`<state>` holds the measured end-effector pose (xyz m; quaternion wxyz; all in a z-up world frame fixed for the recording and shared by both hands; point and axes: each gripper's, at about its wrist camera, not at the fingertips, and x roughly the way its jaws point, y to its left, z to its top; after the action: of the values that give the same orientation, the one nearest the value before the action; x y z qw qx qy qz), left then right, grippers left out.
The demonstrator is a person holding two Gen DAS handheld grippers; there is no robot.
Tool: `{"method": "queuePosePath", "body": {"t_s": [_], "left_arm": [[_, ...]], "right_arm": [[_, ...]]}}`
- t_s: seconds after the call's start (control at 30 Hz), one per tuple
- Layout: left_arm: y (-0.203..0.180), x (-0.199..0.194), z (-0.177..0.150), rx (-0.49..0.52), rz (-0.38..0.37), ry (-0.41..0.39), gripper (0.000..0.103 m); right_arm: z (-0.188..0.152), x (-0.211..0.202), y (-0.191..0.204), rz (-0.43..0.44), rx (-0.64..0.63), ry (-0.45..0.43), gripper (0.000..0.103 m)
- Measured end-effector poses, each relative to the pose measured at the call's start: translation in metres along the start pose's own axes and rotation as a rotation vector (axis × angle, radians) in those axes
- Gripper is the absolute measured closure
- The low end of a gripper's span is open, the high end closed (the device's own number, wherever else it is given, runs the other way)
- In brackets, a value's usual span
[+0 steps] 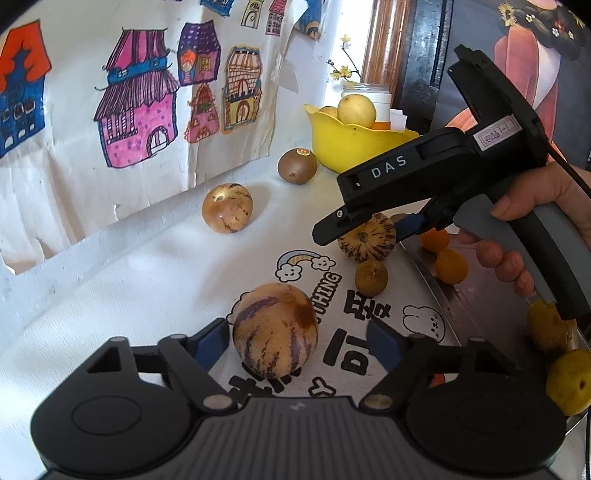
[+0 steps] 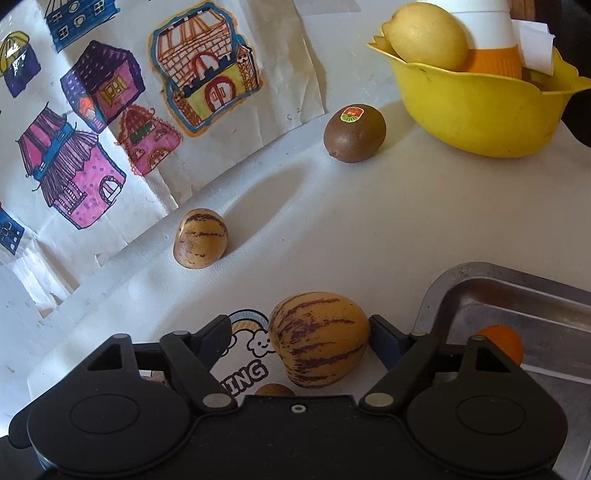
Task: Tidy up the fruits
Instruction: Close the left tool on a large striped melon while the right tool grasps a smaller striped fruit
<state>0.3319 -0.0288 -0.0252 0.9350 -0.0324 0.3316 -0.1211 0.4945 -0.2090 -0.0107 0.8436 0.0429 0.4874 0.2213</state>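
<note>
- Fruits lie loose on a white table [image 2: 369, 221]: striped melons, a kiwi [image 2: 354, 133], a small brown fruit [image 1: 371, 277]; a pear [image 2: 426, 35] sits in the yellow bowl [image 2: 480, 114], and oranges [image 1: 450, 266] are on the metal tray [image 2: 517, 295].
- Left gripper [image 1: 295, 341] straddles the near melon [image 1: 275, 330]. Its left pad sits at the skin; the right pad stands clear, with a gap showing. Half-closed, nothing gripped yet.
- Right gripper [image 2: 301, 334] brackets a second melon [image 2: 319, 338]. The right pad looks to be touching it; the left pad is apart. Whether it grips, I cannot tell.
- A third melon [image 2: 201, 238] rests near the drawings [image 2: 110, 129], well apart from both tools.
- Risk: each fruit sits off-centre between its pads, so further closing would likely push it sideways before the far pad arrives, and a round fruit may roll out.
- Risk: smooth, rounded skin could squirt forward from a pinch placed off the widest part.
- Risk: the two tools work close together, and lifting both at once could knock them or nudge the brown fruit between the melons.
- Risk: the second melon lies just beside the tray's rim, so a low carry might catch it.
</note>
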Motion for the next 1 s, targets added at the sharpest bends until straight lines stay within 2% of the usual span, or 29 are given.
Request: {"method": "queuePosePath", "body": {"t_s": [0.3,0.47,0.73,1.0], "left_arm": [[0.004,-0.001,0.0,-0.02,0.025,-0.004,0.038],[0.004,0.0,0.0,-0.012,0.055,-0.004,0.05],[0.002,-0.001,0.0,-0.011,0.065,-0.001,0.054],[0.0,-0.01,0.001,-0.044,0.042,-0.009,0.055]], "right_arm": [[-0.001,-0.002,0.0,-0.038,-0.031,-0.019,0.039],[-0.003,-0.003,0.0,-0.055,-0.037,-0.021,0.044],[-0.006,-0.006,0.002,-0.061,-0.04,-0.021,0.046],[-0.013,-0.016,0.002,-0.005,0.002,-0.015,0.046]]}}
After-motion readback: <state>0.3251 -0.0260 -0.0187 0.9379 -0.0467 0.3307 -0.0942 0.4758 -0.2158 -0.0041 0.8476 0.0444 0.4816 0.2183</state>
